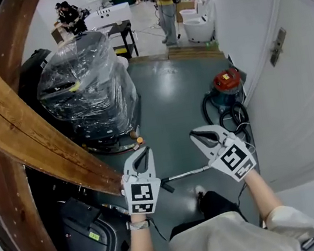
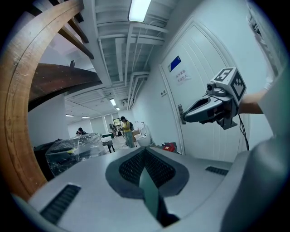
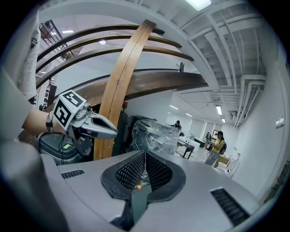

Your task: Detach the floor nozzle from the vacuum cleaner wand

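Lying on the floor (image 1: 171, 102) just in front of the person, the vacuum cleaner wand (image 1: 185, 174) shows as a thin metal tube in the gap between the two grippers. Its long axis runs across the head view from left to right, rising a little toward the right. The left end carries a dark fitting (image 1: 167, 186) just beside the left gripper's marker cube. Whether that fitting is the floor nozzle cannot be told from here. The right end passes out of sight behind the right gripper, on the side where the black hose (image 1: 232, 117) coils beside the red canister vacuum (image 1: 227, 83).

Both grippers point away from the person and nearly level, so the wand lies below them and back toward the body from their fingertips, not ahead of them. Neither gripper view shows the wand at all; each looks out across the room. The coming move probably calls for both hands to tip down and drop toward the tube, the left toward the dark fitting and the right onto the shaft. In the head view, neither hand looks clearly nearer.

The left gripper (image 1: 147, 149) has its jaws pressed together with nothing between them. The right gripper (image 1: 194, 135) is likewise closed and empty, touching nothing.
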### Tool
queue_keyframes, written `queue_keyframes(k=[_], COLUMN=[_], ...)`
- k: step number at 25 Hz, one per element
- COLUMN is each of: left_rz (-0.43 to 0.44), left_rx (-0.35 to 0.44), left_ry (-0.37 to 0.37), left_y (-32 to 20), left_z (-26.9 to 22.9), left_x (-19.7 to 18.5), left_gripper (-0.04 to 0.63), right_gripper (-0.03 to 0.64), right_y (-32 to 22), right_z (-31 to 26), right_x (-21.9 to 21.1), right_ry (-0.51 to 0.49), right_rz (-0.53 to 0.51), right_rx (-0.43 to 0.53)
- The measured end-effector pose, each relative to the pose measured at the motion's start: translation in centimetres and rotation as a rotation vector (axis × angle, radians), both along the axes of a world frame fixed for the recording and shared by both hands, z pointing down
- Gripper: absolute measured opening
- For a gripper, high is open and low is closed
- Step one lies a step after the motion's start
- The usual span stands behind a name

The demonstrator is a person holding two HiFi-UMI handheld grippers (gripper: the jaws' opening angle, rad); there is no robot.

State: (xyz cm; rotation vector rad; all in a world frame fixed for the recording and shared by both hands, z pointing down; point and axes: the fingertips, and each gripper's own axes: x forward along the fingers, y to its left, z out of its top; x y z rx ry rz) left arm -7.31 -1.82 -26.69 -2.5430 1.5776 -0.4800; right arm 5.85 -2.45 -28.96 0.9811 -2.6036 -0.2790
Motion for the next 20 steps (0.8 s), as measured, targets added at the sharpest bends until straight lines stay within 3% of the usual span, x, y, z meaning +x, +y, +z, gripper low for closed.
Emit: queue_keyframes(k=[12,20], left_rz=[-0.025,-0.055], left_rx=[-0.015,-0.010], left_ry=[-0.005,-0.004], left_y=[-5.6,-8.7], left_z=[5.7,10.3], left_x=[-1.0,-2.3], left_gripper=[-0.003,-0.003], right_gripper=[0.029,0.029], right_y=[-5.6,-9.0], right_z=[6.3,11.1], right_x=[-1.1,-1.3], right_ry=[0.004,-0.003], right_rz=[-0.042,-0.015], right_rx=[-0.016,-0.001])
